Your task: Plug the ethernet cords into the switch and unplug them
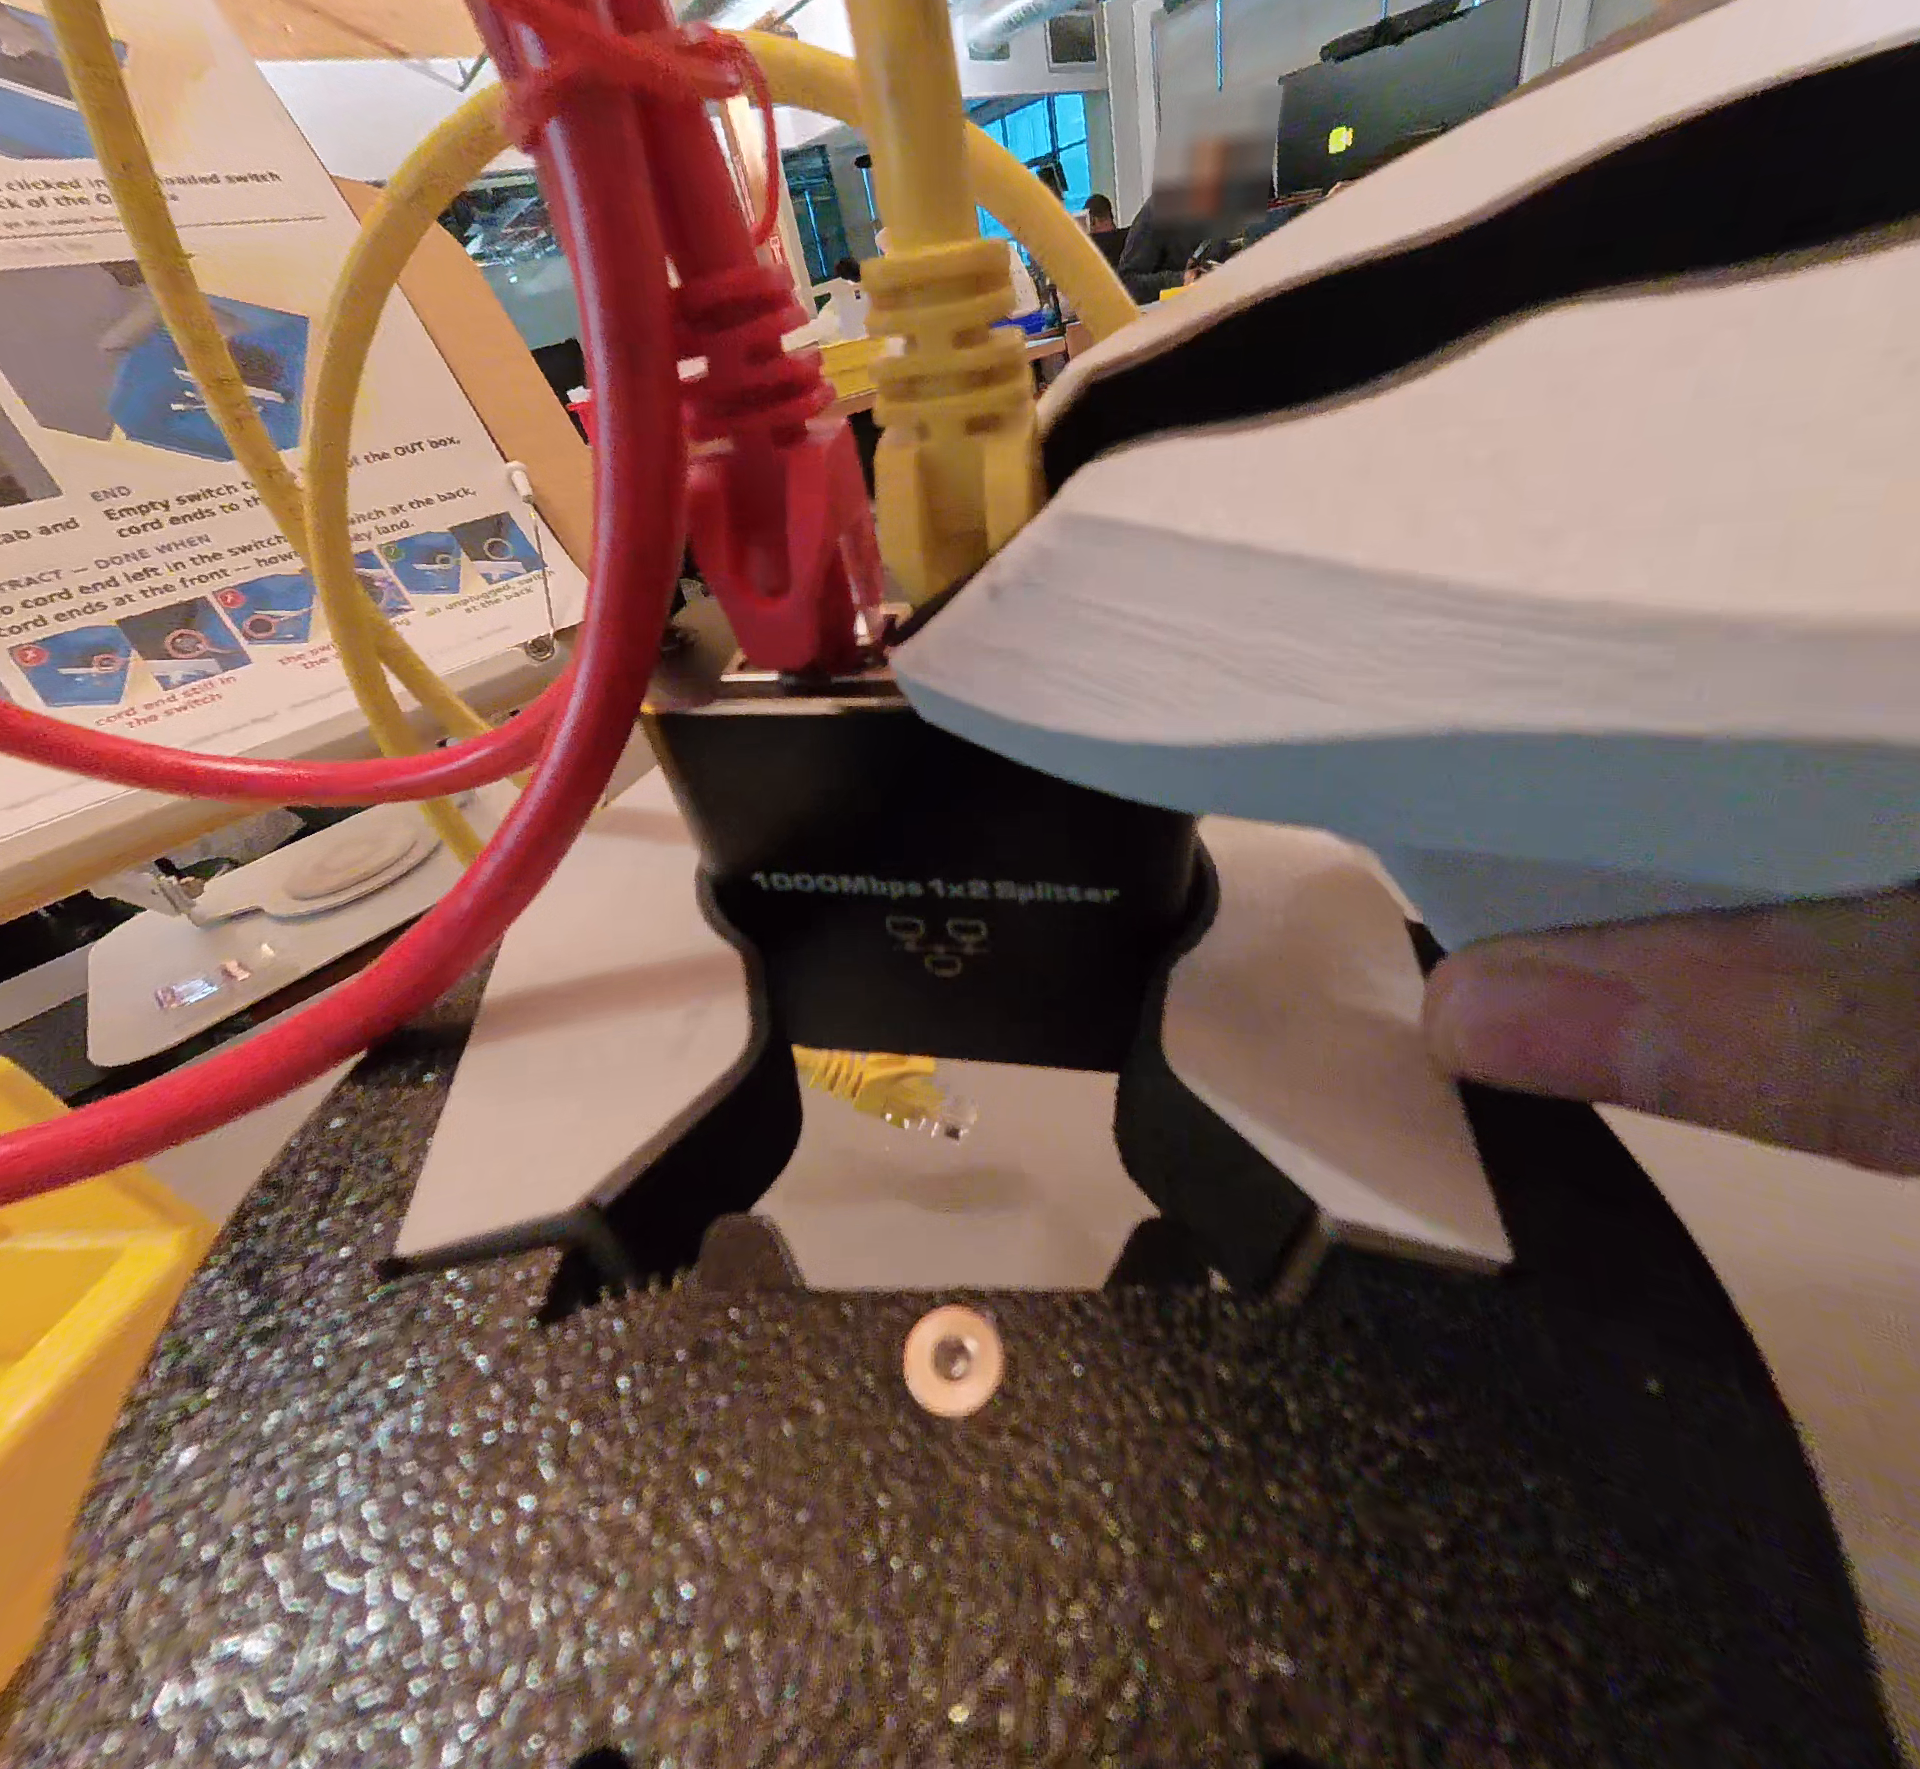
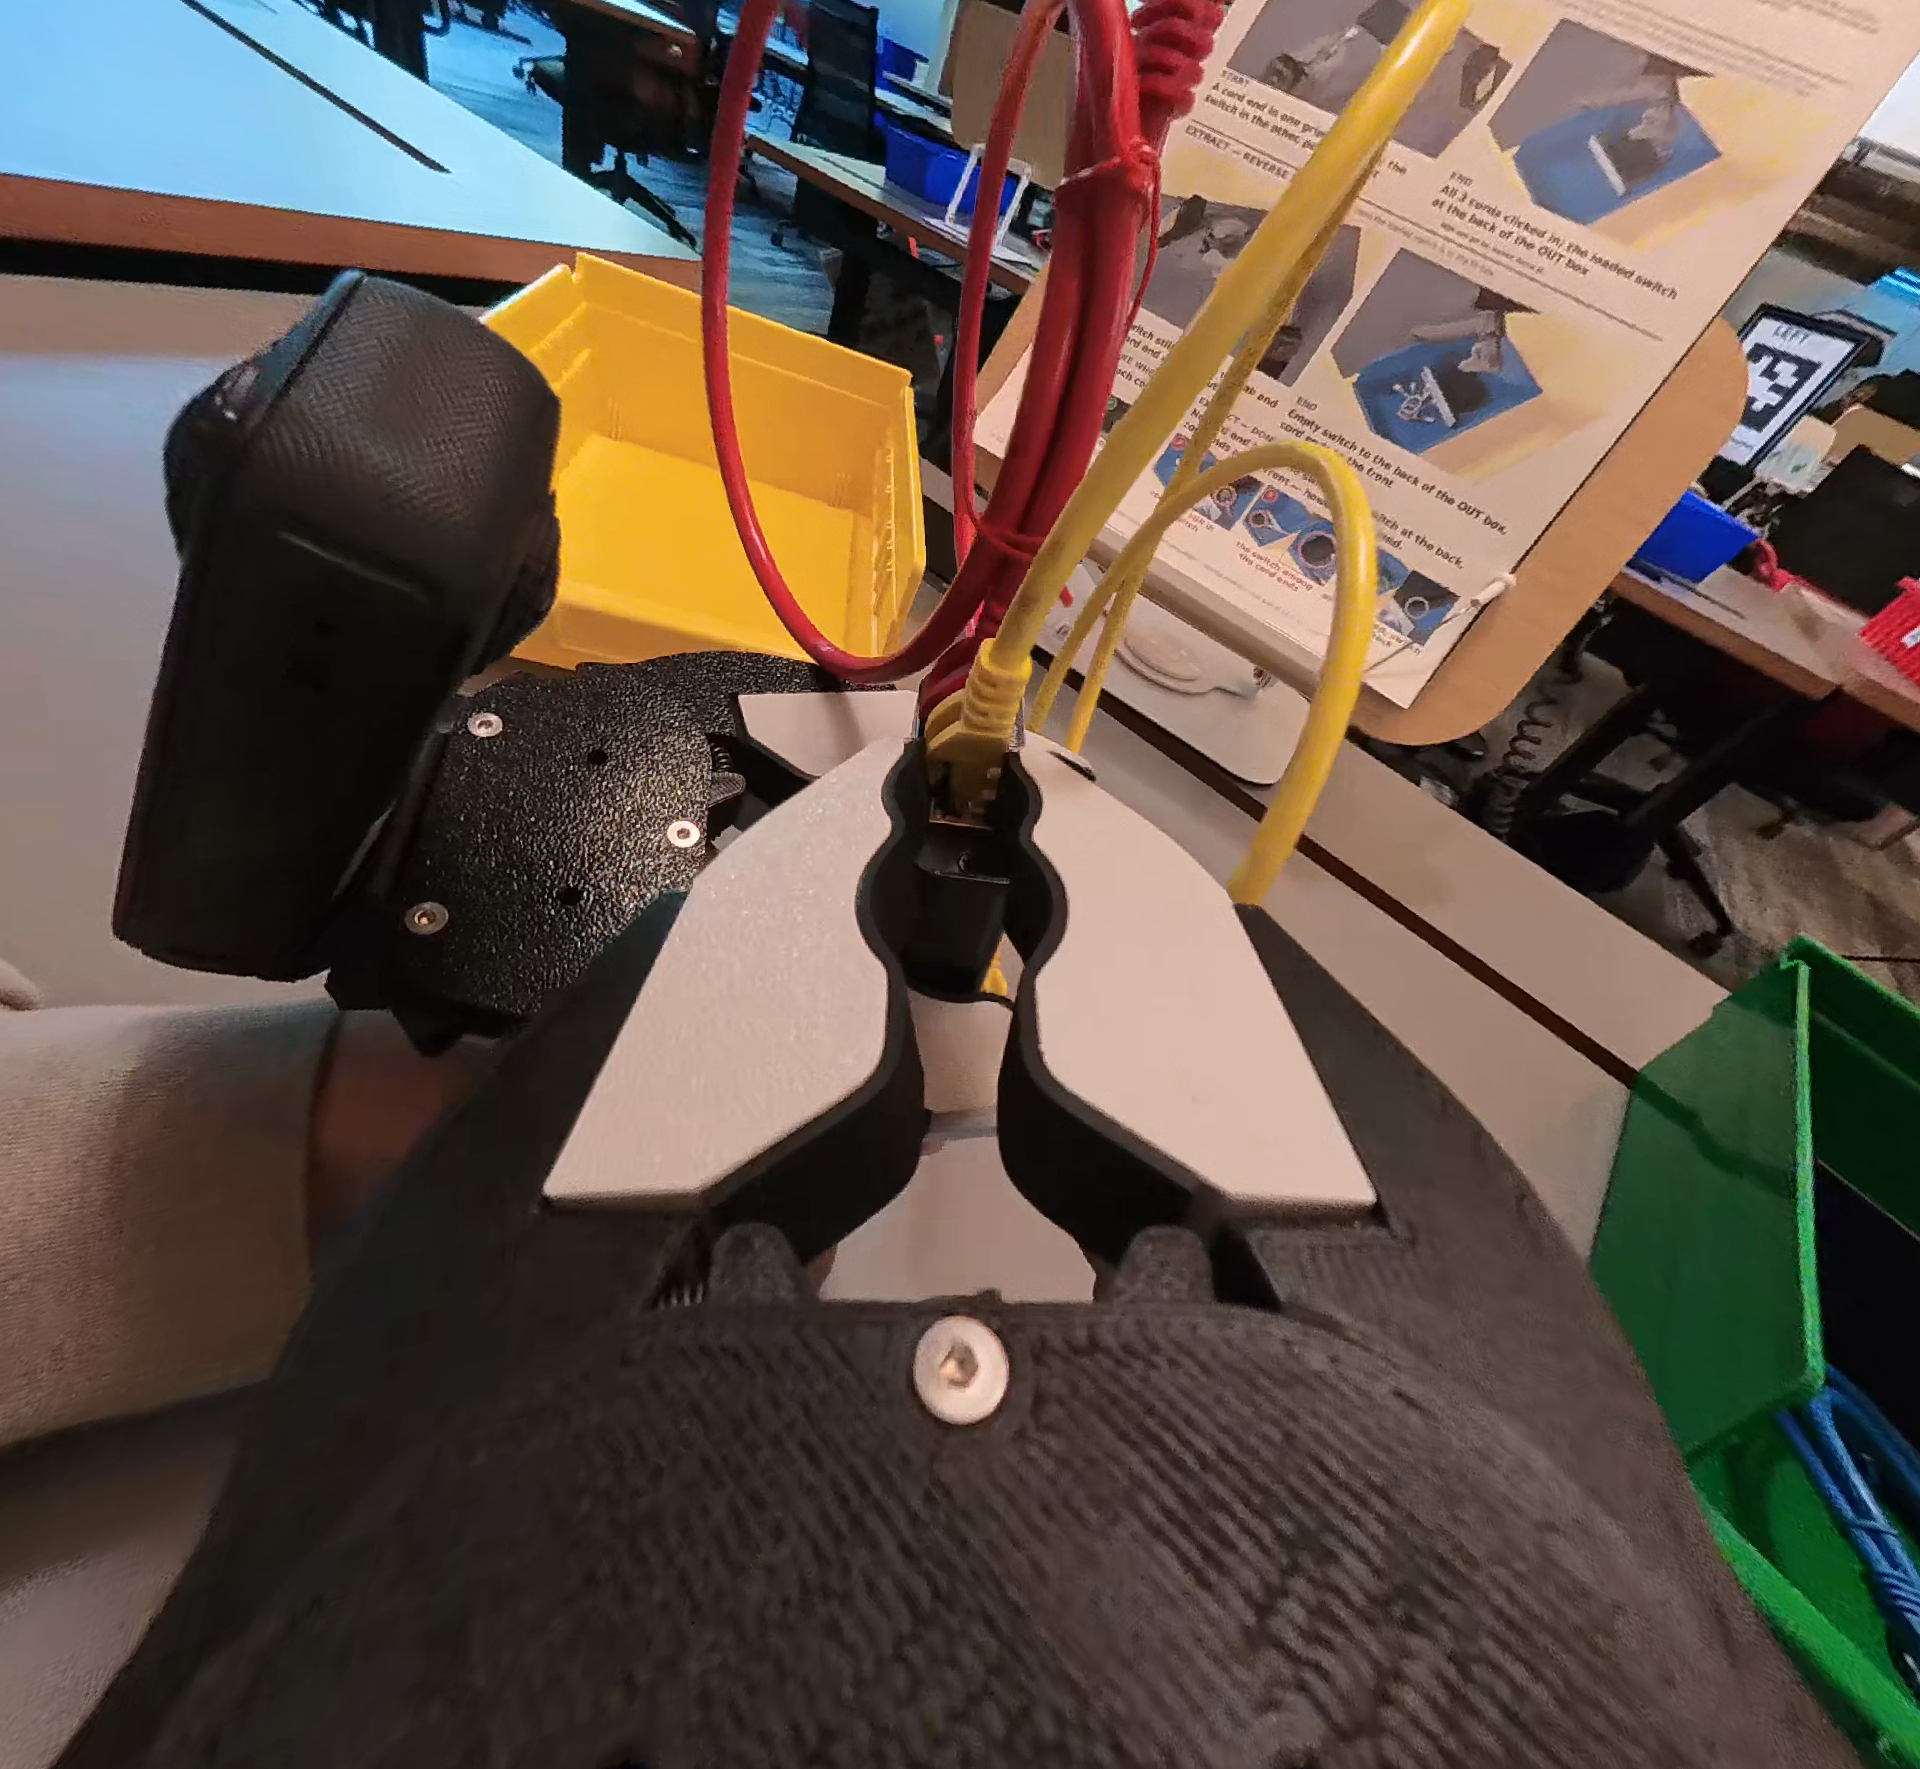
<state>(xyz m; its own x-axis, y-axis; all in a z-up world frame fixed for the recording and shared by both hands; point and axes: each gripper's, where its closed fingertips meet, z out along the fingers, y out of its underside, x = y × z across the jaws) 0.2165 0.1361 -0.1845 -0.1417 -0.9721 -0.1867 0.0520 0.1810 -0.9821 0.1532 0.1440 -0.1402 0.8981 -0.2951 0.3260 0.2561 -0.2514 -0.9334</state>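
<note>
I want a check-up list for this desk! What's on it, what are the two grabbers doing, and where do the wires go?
Surface: pale table, mostly bare where it shows.
Job's things: black switch with a red plug and a yellow plug seated side by side in its top.
Clutter: yellow bin; green bin with a blue cable inside.
Grippers: left gripper shut on the switch; right gripper shut on the yellow plug.
Cables: red cord in a tied loop; yellow cord arches over, its loose end below the switch.
Surroundings: instruction poster behind; office desks and chairs beyond.
</note>
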